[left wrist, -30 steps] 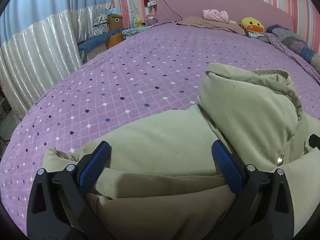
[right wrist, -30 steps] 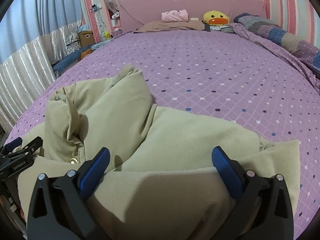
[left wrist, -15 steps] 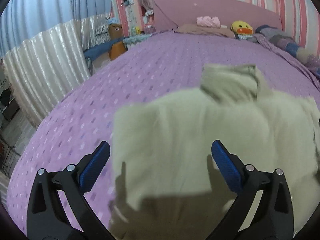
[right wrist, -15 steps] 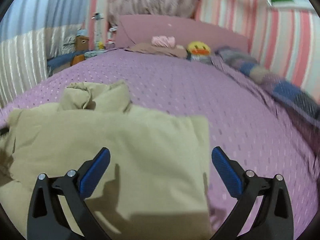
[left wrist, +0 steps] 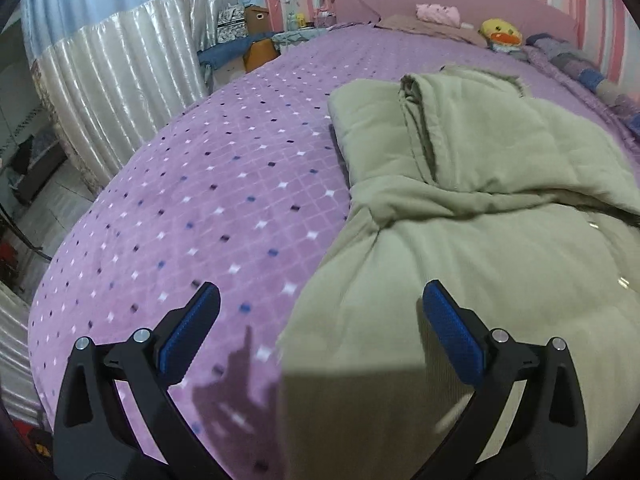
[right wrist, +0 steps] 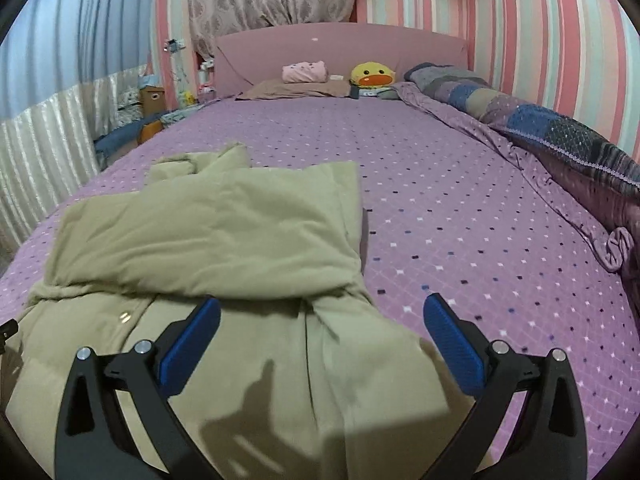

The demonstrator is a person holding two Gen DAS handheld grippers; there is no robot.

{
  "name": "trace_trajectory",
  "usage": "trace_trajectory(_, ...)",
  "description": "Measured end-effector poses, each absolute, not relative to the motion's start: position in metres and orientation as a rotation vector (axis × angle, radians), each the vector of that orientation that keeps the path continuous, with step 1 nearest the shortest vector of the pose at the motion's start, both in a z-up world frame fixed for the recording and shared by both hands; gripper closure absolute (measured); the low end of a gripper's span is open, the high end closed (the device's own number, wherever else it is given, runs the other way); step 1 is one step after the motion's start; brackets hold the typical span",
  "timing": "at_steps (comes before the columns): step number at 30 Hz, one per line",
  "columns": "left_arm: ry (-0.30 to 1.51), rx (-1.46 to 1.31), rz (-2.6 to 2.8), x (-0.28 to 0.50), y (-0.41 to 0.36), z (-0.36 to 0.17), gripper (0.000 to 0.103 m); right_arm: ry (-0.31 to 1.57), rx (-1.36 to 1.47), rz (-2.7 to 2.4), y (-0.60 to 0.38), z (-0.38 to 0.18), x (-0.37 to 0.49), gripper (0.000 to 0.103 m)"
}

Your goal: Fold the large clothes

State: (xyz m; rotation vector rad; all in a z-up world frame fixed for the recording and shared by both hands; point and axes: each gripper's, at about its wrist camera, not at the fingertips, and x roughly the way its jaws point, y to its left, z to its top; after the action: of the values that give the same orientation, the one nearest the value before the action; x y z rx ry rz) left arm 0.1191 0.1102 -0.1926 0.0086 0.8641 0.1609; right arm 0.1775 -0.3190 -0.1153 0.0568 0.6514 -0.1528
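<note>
An olive-green padded jacket [right wrist: 208, 240] is lying on the purple bedspread [right wrist: 440, 208], near its foot end. Its upper part is being seen folded over the lower body, a thick fold crossing the middle. Snap buttons [right wrist: 126, 316] are showing below the fold.

You get even, bright indoor light; gripper shadows fall forward onto the jacket [right wrist: 224, 240] and bedspread [left wrist: 208, 208], suggesting perhaps a lamp behind. Fisheye bends edges; near cloth looks blurred.
</note>
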Motion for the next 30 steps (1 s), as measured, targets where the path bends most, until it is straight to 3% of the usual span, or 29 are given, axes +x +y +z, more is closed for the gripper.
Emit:
trace_trajectory(11,0.932,-0.048,0.096,0.04,0.133,-0.209,0.003,0.634,0.02,-0.257,-0.321,-0.102,0.108,0.002)
trace_trajectory(30,0.931,-0.107,-0.028,0.03,0.113,-0.212,0.003,0.632,0.057,-0.222,-0.333,-0.125,0.054,0.002)
